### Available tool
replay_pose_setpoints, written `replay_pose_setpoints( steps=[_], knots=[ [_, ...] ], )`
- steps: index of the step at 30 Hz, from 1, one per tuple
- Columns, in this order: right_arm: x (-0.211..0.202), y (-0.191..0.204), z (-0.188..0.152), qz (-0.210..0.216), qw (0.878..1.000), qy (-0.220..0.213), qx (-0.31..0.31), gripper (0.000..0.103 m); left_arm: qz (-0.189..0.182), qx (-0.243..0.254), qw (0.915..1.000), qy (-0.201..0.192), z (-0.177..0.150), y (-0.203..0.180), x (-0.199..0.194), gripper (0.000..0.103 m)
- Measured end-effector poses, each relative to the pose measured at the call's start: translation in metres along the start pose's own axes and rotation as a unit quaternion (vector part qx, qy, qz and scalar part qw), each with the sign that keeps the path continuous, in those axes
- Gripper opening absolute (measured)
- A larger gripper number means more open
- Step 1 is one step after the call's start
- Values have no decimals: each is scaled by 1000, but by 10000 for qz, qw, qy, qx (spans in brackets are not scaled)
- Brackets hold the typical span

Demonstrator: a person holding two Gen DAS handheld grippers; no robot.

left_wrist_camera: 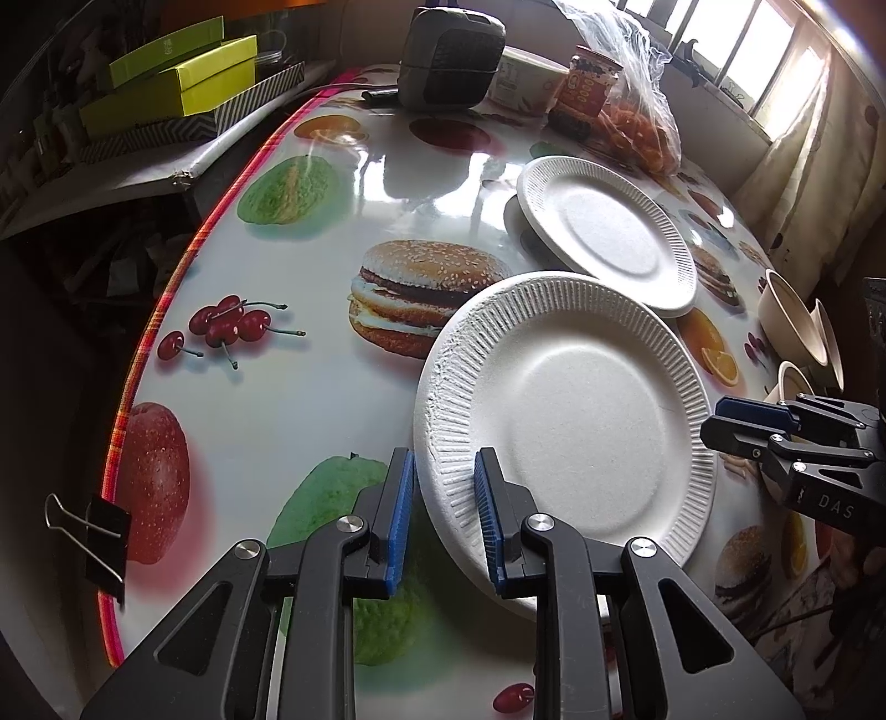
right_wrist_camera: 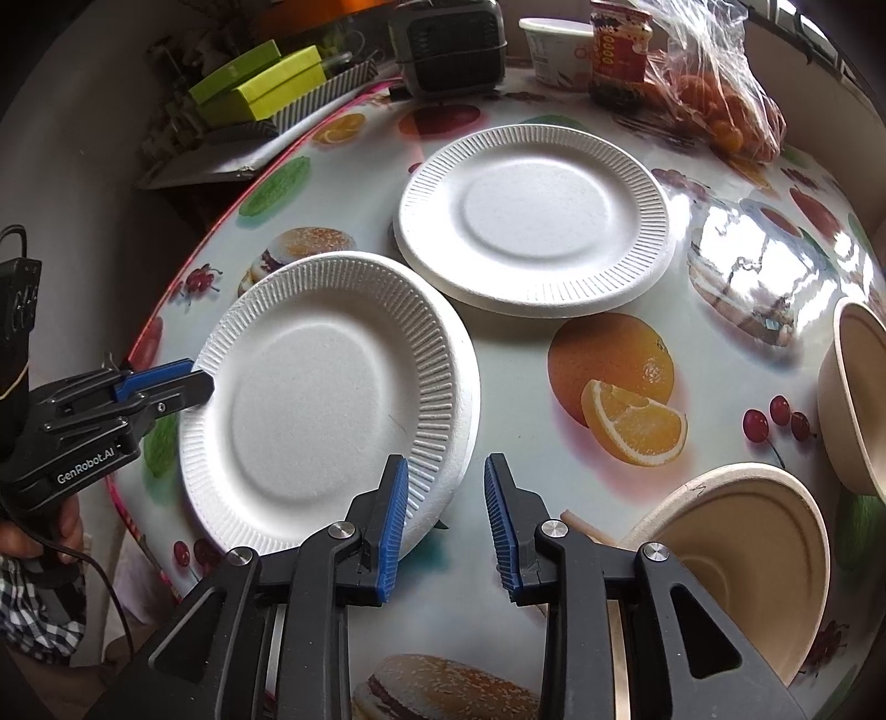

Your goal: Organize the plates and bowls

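A white ribbed paper plate [left_wrist_camera: 570, 421] [right_wrist_camera: 321, 399] hangs tilted over the fruit-print table [left_wrist_camera: 288, 421]. My left gripper [left_wrist_camera: 443, 455] [right_wrist_camera: 195, 378] is shut on its rim. At the plate's opposite rim, my right gripper [right_wrist_camera: 446, 459] [left_wrist_camera: 715, 416] is open: the rim lies by the left pad and stands clear of the right one. A second white plate [left_wrist_camera: 603, 232] [right_wrist_camera: 531, 216] lies flat just beyond, and the held plate's far edge overlaps it in the left wrist view. Beige bowls [right_wrist_camera: 747, 559] [left_wrist_camera: 797, 327] lie tipped at the right.
At the table's far end stand a dark grilled device [left_wrist_camera: 451, 55], a white cup [right_wrist_camera: 556, 47], a red jar [right_wrist_camera: 617, 50] and a bag of oranges [right_wrist_camera: 720, 111]. Green boxes [left_wrist_camera: 183, 77] sit off the left edge. A binder clip [left_wrist_camera: 105, 531] grips that edge.
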State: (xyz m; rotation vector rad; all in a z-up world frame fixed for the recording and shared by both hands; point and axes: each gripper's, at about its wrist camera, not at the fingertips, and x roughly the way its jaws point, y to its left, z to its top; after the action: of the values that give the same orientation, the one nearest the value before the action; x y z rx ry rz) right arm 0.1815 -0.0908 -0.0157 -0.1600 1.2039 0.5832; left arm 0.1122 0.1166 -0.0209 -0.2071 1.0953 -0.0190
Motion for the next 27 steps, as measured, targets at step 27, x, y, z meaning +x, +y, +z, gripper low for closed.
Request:
replay_pose_setpoints(
  steps=[27],
  knots=[
    [-67,-51,38,-212,9937,-1066,279,42,-365,-63,9979,-525,69,-6,-20,33]
  ],
)
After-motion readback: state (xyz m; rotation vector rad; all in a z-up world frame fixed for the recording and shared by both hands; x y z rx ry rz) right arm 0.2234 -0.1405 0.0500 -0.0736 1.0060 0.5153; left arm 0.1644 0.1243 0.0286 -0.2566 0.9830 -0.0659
